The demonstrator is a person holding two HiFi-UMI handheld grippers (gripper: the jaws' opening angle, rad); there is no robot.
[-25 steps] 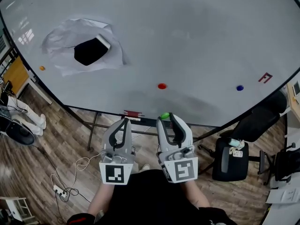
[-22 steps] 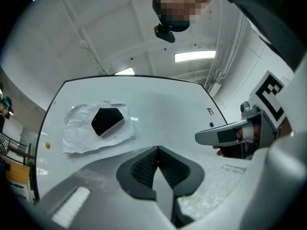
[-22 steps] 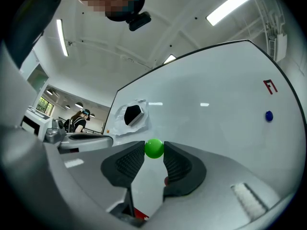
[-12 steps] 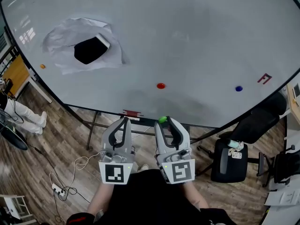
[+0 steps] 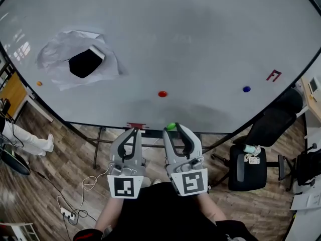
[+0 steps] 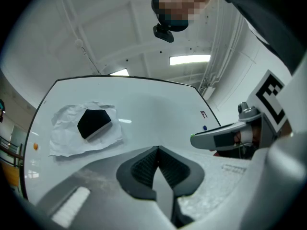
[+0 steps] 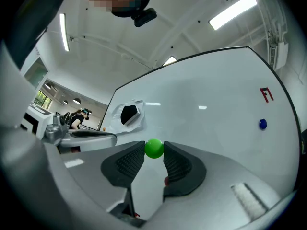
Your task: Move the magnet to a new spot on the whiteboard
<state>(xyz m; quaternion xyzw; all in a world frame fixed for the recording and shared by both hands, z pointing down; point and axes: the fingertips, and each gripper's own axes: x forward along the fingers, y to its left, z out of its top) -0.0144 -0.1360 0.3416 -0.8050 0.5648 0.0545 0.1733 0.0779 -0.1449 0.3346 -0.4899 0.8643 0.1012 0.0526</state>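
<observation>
A round green magnet [image 7: 154, 148] sits pinched at the tips of my right gripper [image 5: 172, 127], held off the whiteboard [image 5: 200, 44] just below the board's lower edge; in the head view the green magnet [image 5: 171, 126] shows at the same tips. The left gripper [image 5: 134, 130] hangs beside it with its pads [image 6: 144, 166] pressed together and nothing between them. On the board stay a red magnet [image 5: 162, 94], a blue magnet [image 5: 246, 89] and a small orange magnet [image 5: 39, 84].
A crumpled white sheet with a black eraser [image 5: 86, 62] clings to the board at the left. A red mark [image 5: 273, 75] is drawn at the right. Below stand black office chairs [image 5: 251, 164]; a power strip and cable [image 5: 70, 212] lie on the wood floor.
Both grippers stay where they were, the green magnet still in the right one. The head view has shifted, so the board's marks sit further left in the picture.
</observation>
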